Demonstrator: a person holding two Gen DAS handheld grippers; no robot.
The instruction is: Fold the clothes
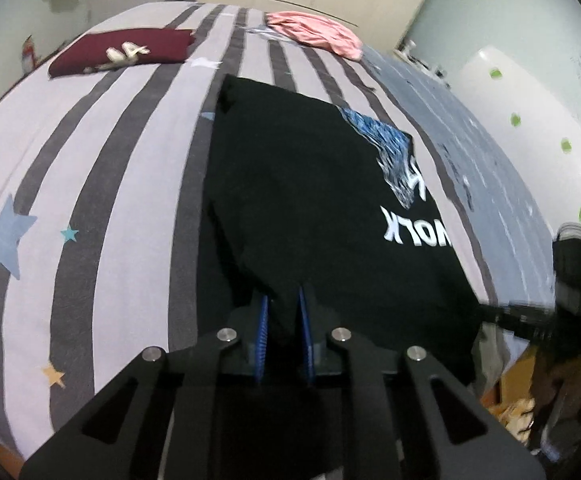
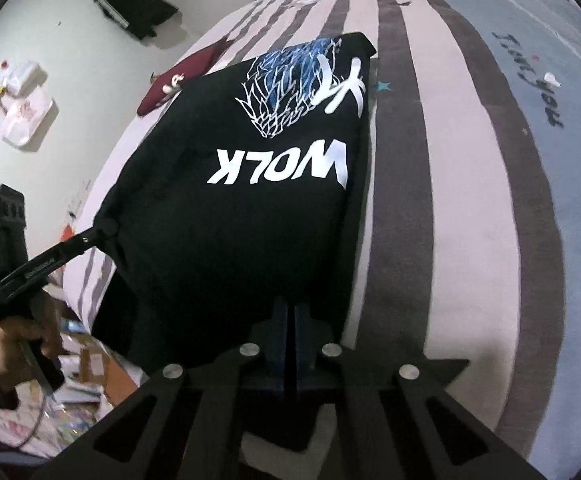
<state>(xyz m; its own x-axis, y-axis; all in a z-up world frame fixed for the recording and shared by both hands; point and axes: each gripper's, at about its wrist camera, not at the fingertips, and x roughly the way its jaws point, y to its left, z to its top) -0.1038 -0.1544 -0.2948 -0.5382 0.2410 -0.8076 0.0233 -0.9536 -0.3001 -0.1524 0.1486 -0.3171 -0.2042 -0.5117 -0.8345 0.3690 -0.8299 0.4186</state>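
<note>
A black T-shirt [image 1: 310, 200] lies stretched across a bed [image 1: 102, 168] covered by a sheet striped in pale lilac and dark grey with small stars printed on it. The shirt's near edge is lifted off the bed at two corners, one in each gripper, while its far end rests flat on the stripes. Its print faces up: a blue and white net-like drawing [image 2: 290, 84] toward the far end and white block letters [image 2: 282, 164] nearer, reading upside down from both cameras.

The left gripper [image 1: 284, 320] has its blue-padded fingers [image 1: 264, 324] drawn close together with a bunch of black cloth pinched between them, at the shirt's near left corner. In the right wrist view the same gripper [image 2: 104, 228] shows from the side, its tip shut on the shirt's corner, with the person's left hand [image 2: 18, 344] around the handle.

The right gripper [image 2: 290, 320] is closed almost completely, its blue pads nearly meeting on the shirt's near right corner, which drapes down over them. From the left wrist view it [image 1: 486, 312] appears blurred at the right edge, reaching to the shirt's hem.

On the far left of the bed lies a folded maroon garment [image 1: 122, 54] with white lettering. At the far end, a crumpled pink garment [image 1: 314, 32] sits well apart from the black shirt. A dark garment [image 2: 134, 8] hangs on the wall beyond the bed.
</note>
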